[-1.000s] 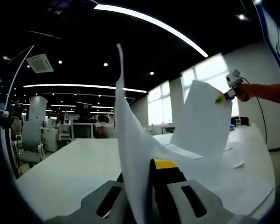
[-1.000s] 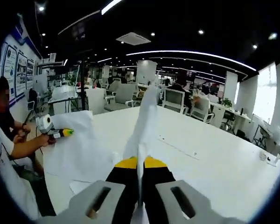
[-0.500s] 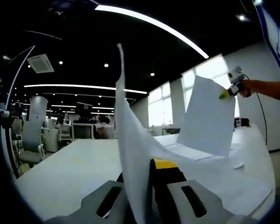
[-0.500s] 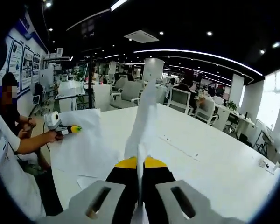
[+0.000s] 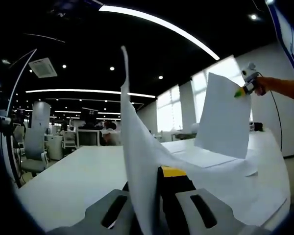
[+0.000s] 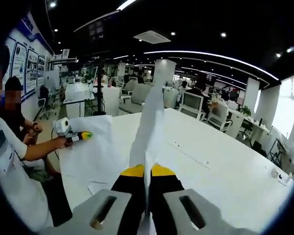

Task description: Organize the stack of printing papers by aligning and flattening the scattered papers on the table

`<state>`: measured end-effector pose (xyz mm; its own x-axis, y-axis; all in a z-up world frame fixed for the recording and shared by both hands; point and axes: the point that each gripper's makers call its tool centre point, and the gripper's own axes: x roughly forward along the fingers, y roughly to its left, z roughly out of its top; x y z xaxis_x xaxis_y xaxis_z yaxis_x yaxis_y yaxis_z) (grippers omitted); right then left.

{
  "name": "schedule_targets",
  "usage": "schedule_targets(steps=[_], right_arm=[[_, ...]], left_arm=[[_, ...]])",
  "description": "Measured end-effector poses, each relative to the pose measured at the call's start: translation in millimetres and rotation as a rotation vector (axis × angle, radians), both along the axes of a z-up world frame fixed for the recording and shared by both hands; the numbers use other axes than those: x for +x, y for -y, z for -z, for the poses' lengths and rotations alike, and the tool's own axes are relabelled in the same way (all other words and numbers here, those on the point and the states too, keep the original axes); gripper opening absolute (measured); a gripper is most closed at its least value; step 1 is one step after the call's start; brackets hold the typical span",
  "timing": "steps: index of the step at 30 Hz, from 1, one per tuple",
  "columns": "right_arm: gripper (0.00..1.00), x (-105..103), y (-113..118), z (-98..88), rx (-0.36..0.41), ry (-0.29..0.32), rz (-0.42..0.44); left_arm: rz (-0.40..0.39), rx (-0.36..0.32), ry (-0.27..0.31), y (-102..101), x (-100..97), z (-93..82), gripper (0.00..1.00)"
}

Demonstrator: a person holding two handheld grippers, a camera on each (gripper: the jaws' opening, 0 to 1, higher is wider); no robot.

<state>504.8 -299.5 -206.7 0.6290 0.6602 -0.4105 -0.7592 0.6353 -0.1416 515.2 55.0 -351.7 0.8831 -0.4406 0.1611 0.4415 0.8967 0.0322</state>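
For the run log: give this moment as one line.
left claw: shut on paper stack | right claw: shut on paper stack | stack: lifted above table

My left tongs (image 5: 159, 196) pinch one white sheet (image 5: 137, 161) standing upright; my right tongs (image 6: 147, 188) hold another sheet (image 6: 149, 132) likewise. More white papers (image 5: 220, 166) lie loose on the tabletop (image 5: 73, 181).

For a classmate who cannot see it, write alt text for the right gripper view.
The right gripper, jaws shut, pinches a white paper sheet that stands edge-on above a long white table. To the left, a person's hand holds the left gripper, clamping another paper sheet over the table's near edge, with an open office behind.
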Motion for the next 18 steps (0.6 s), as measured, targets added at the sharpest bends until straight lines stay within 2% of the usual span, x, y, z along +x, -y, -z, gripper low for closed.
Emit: schedule_targets(steps=[6,11,14,18], right_arm=[[0.0,-9.4,-2.9,-5.2,-0.029,0.0,-0.022],[0.0,-22.7,-13.0,-6.9,-0.06,-0.024,-0.079],[0.0,-25.7,-15.6,-7.7,-0.089,-0.035,-0.089],[0.0,-27.3,-18.0,-14.2,-0.09,-0.036,-0.095]], left_arm=[[0.002,0.0,0.002,0.5,-0.4,-0.1,0.06],[0.003,-0.001,0.003,0.5,-0.8,-0.2,0.06],[0.004,-0.001,0.003,0.7,-0.8,-0.1,0.06],[0.004,-0.001,0.005,0.7,-0.9,-0.2,0.06]])
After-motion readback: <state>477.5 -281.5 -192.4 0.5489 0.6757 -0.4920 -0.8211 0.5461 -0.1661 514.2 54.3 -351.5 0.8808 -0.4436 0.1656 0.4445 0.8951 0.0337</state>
